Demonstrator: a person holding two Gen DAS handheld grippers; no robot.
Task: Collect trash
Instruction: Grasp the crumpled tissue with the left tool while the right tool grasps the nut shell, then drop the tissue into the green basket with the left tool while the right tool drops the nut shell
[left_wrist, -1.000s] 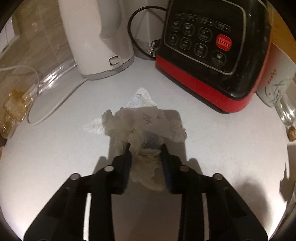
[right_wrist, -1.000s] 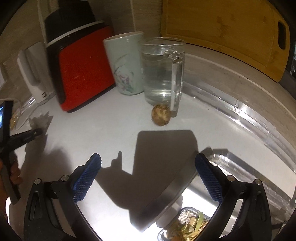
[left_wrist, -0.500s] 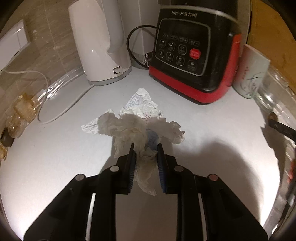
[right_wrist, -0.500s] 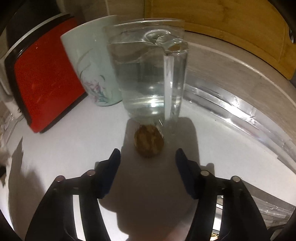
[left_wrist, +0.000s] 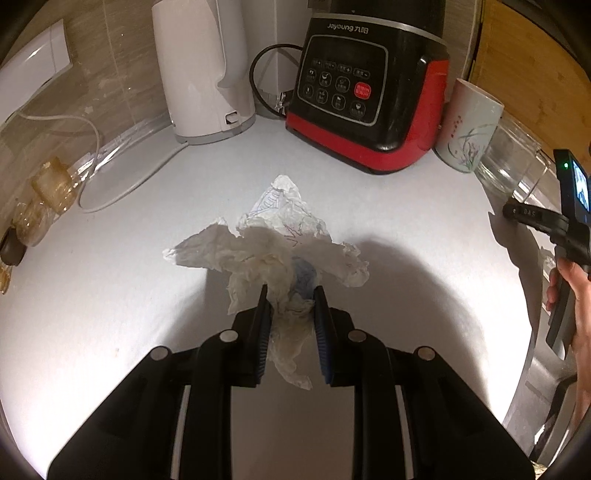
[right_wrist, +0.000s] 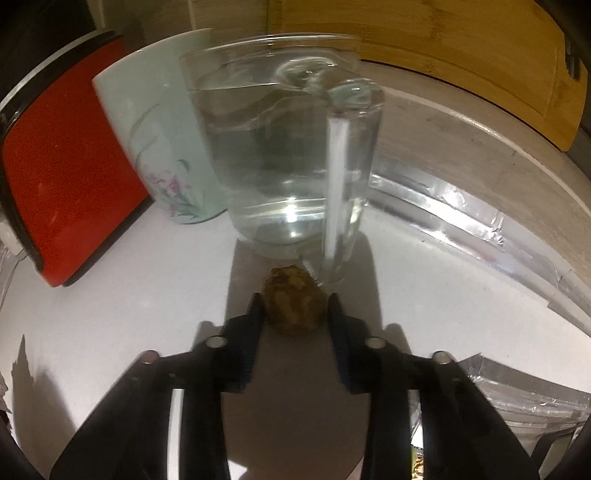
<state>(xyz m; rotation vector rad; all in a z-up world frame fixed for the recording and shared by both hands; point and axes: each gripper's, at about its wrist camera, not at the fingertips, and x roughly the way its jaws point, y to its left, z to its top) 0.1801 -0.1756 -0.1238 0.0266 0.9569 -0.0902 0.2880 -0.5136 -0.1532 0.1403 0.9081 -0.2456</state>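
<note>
A crumpled white paper wad (left_wrist: 273, 251) with pen marks lies on the white counter in the left wrist view. My left gripper (left_wrist: 291, 295) is shut on its near end and holds it. In the right wrist view a small brown nut-like lump (right_wrist: 294, 306) lies on the counter just in front of a glass jug of water (right_wrist: 280, 155). My right gripper (right_wrist: 294, 301) has its fingers on both sides of the lump, touching or nearly touching it. The right gripper also shows at the right edge of the left wrist view (left_wrist: 535, 218).
A white kettle (left_wrist: 201, 70) and a black-and-red Joyoung appliance (left_wrist: 369, 92) stand at the back. A pale floral cup (right_wrist: 155, 147) stands beside the jug. A wooden cutting board (right_wrist: 461, 55) leans on the wall. Foil tape (right_wrist: 461, 221) lines the counter edge. A white cord (left_wrist: 122, 184) lies left.
My left gripper closed on the paper and drew back from the appliances. My right gripper moved in on the brown lump and narrowed its fingers around it.
</note>
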